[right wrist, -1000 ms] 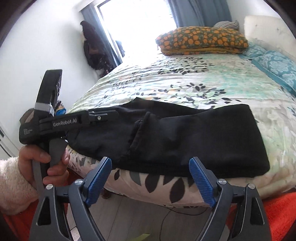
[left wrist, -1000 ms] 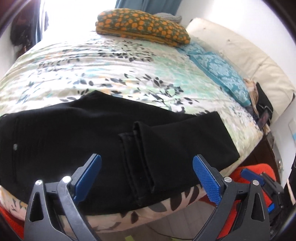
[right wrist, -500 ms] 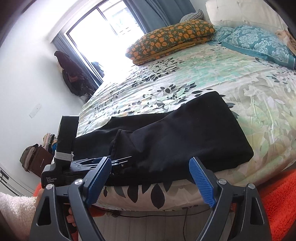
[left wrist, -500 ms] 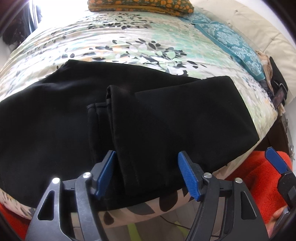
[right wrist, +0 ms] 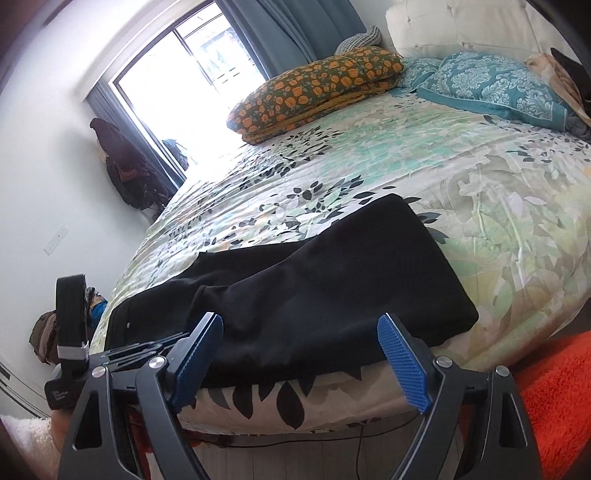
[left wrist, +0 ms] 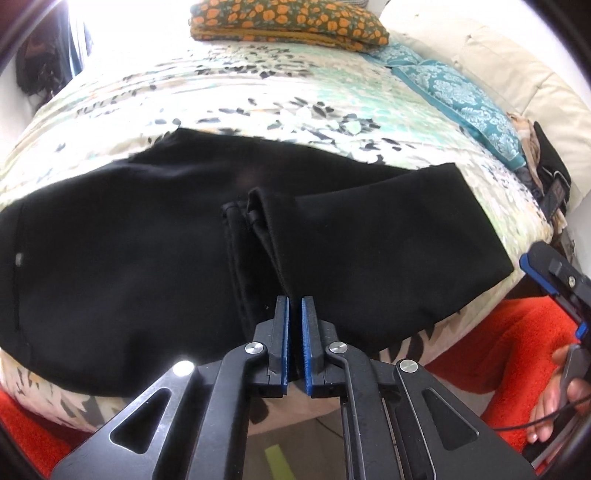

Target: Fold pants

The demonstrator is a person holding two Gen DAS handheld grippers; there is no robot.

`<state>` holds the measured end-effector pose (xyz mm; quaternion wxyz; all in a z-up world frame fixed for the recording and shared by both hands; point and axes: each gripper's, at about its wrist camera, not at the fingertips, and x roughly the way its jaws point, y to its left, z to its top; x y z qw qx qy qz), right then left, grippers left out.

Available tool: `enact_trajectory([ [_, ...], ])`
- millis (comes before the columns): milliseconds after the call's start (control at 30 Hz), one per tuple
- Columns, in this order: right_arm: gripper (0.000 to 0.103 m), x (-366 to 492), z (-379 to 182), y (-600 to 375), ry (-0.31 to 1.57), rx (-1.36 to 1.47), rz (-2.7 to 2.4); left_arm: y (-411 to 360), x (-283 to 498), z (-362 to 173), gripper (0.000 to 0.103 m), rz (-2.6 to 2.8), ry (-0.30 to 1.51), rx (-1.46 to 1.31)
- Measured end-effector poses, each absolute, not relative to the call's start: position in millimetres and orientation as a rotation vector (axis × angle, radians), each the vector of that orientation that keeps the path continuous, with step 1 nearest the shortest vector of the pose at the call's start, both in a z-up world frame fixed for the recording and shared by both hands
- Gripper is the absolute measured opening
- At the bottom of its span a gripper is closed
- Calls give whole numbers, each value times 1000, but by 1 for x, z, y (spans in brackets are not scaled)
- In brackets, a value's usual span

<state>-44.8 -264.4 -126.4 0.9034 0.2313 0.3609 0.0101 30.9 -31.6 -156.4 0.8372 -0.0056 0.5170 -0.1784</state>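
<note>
Black pants (left wrist: 147,258) lie across the near edge of a floral bed (left wrist: 258,103), with the legs folded back over the upper part. The leg hems (left wrist: 255,221) run toward me in the left wrist view. My left gripper (left wrist: 295,306) is shut on the near edge of that folded leg layer, dark cloth between its blue pads. In the right wrist view the pants (right wrist: 332,288) lie just beyond my right gripper (right wrist: 299,317), which stands open at the bed's near edge with nothing pressed between its fingers. The left gripper's body (right wrist: 74,332) shows at the left there.
An orange-flowered pillow (left wrist: 288,22) and a teal pillow (left wrist: 461,99) lie at the far end by a cream headboard (left wrist: 517,66). An orange rug (right wrist: 554,398) covers the floor below the bed. A bright window (right wrist: 184,74) and hung clothes (right wrist: 125,166) stand at the left.
My left gripper came down onto the pants' near edge and went from wide open to shut on the folded leg layer. The right gripper shifted sideways and rolled, still open.
</note>
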Motion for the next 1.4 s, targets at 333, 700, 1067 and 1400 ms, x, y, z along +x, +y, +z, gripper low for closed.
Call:
enact_trajectory([
  [333,100,35,-195,-218,1009,113,17,10,42,-145,73,-277,1050,-194],
  [700,103,30,-199,-211,989,61,20,-48,79,-173,66,-374,1194,-34],
  [1067,102,1,-145,-258,773,186,-91,-66,93,-150,12,-421,1091,30],
  [1400,101,-5,-150,-330,765,436,-203,-72,93,-172,18,-384,1086,145],
])
